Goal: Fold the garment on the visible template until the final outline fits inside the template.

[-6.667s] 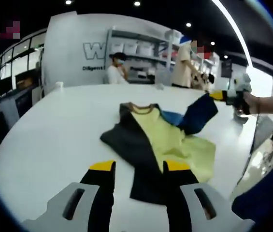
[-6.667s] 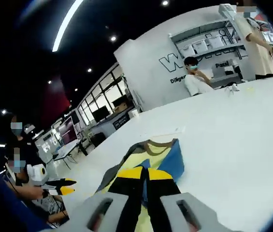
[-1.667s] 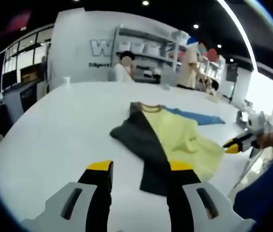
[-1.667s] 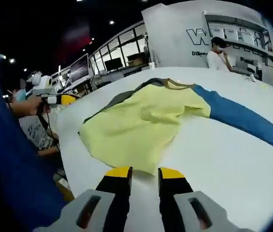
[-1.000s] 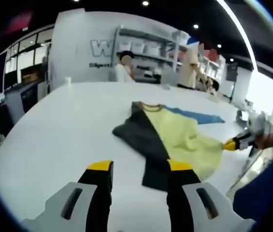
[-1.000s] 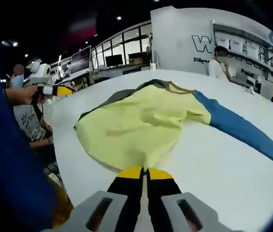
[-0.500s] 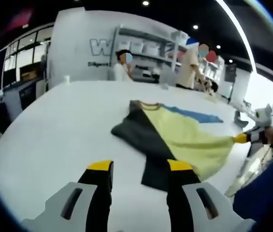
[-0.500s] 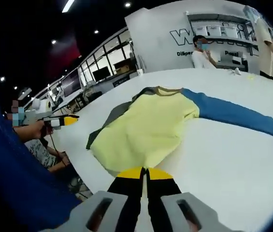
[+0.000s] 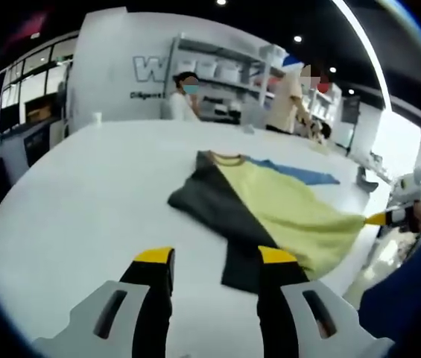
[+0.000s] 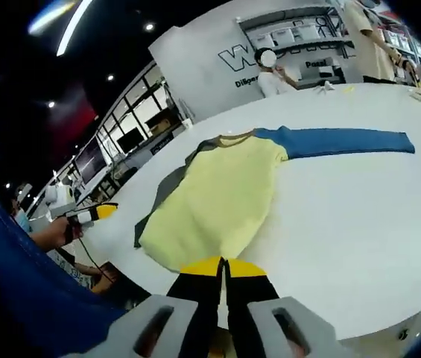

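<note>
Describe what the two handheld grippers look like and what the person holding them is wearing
Both the left gripper and the right gripper have two black jaws capped with yellow tips, rising from pale grey housings with dark oval slots. Seen from the other side, each carries a white box behind its yellow-tipped nose. The person's clothing is dark blue. No cables or markings are visible.

The white table lies bare on the left gripper's side of the garment, and wide bare surface runs beyond the blue sleeve toward the far edge. People stand past that far edge, by the shelves.
</note>
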The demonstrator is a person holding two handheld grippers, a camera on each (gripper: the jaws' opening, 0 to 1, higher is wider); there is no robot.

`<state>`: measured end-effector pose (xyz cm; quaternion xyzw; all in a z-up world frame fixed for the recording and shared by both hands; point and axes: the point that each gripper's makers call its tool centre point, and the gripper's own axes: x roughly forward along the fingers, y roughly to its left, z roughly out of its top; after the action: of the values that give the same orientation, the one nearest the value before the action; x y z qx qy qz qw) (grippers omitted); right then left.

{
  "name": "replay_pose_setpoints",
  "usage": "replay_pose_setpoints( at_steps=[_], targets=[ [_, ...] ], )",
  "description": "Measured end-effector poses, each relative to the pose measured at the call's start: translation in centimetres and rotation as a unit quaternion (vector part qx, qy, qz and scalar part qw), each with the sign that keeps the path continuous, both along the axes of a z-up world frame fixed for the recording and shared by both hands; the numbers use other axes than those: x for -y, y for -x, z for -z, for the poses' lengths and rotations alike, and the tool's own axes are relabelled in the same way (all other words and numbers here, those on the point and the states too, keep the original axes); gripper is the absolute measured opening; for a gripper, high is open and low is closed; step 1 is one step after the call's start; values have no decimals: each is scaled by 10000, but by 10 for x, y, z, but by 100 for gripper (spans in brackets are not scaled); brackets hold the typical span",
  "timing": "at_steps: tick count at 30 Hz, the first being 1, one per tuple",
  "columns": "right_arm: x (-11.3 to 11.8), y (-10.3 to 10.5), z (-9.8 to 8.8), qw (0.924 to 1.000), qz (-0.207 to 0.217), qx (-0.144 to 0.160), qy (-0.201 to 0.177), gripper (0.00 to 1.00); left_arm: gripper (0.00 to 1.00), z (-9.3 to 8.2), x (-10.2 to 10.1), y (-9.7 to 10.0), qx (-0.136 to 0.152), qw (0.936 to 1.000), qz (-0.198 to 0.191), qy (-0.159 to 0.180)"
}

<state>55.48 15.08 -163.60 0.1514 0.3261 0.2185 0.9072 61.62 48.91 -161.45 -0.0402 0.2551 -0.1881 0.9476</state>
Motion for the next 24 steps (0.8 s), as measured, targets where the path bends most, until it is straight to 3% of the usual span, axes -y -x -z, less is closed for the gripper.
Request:
replay_pose_setpoints(
  at_steps=[8, 16, 24],
  targets=[
    [14, 6, -6, 9993, 341, 116, 36, 0, 40, 6, 17, 3, -89, 9992, 372, -105],
    [18, 0, -9, 9984, 512, 199, -97, 4, 39, 23, 39, 10, -206, 9932, 1019, -525],
    [22, 1, -4, 9981, 588, 130, -134, 3, 38, 42, 43, 13, -374, 9906, 1147, -637]
  ],
)
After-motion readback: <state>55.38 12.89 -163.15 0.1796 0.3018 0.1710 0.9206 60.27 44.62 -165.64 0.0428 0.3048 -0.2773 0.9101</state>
